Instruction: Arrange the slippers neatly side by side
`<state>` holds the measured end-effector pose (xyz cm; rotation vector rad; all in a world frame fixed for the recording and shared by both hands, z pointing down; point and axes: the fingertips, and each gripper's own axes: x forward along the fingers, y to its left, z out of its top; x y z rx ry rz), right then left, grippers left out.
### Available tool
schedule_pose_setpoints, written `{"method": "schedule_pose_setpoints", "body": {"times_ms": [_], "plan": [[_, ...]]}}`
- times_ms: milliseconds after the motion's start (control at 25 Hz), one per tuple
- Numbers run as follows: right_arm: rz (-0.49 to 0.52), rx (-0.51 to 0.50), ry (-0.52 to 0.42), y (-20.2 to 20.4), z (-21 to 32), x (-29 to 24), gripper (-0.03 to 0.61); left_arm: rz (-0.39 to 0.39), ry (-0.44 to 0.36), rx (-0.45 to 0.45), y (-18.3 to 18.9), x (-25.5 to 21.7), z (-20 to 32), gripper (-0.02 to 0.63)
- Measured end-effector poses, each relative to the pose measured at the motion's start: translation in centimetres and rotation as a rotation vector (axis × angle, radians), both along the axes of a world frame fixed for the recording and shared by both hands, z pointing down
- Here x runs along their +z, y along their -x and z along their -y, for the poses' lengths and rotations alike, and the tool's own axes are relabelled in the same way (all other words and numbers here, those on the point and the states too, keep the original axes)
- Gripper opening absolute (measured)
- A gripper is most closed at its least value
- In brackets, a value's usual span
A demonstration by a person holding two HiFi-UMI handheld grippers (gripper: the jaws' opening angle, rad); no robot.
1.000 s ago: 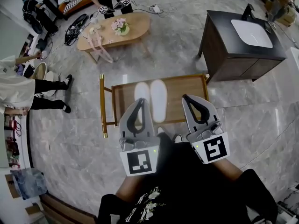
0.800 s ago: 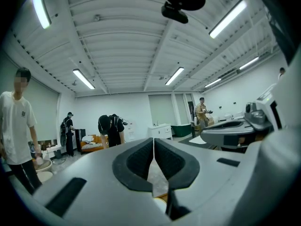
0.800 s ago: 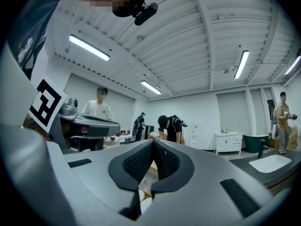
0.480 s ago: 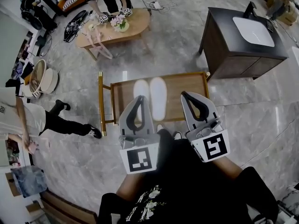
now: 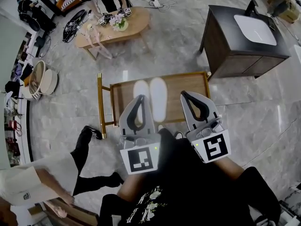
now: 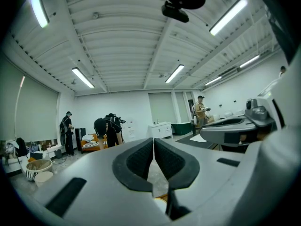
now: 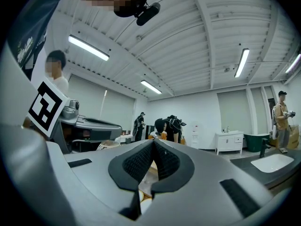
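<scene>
Two white slippers lie side by side, lengthwise, on a low wooden table with gold legs, seen in the head view. My left gripper hovers over the near end of the left slipper, jaws shut and empty. To its right my right gripper hangs above the table's near edge, also shut with nothing in it. Both gripper views look level across the room; the left gripper and the right gripper show jaws pressed together, with only a sliver of table below.
A dark vanity with a white basin stands at the back right. An oval wooden coffee table with flowers is at the back left, a person bent over it. Another person crosses the marble floor at the lower left.
The person at the left has walked down the picture, from the middle left to the lower left. Both grippers and the slippers have stayed where they were.
</scene>
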<state>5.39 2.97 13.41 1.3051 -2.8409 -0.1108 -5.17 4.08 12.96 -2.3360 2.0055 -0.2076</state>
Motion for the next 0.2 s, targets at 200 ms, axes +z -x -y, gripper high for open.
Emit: {"method": "schedule_pose_setpoints", "body": {"times_ms": [200], "plan": [[-0.004, 0.002, 0.008, -0.21, 0.41, 0.31, -0.002, 0.008, 0.000, 0.001, -0.23, 0.17, 0.45, 0.009]]}}
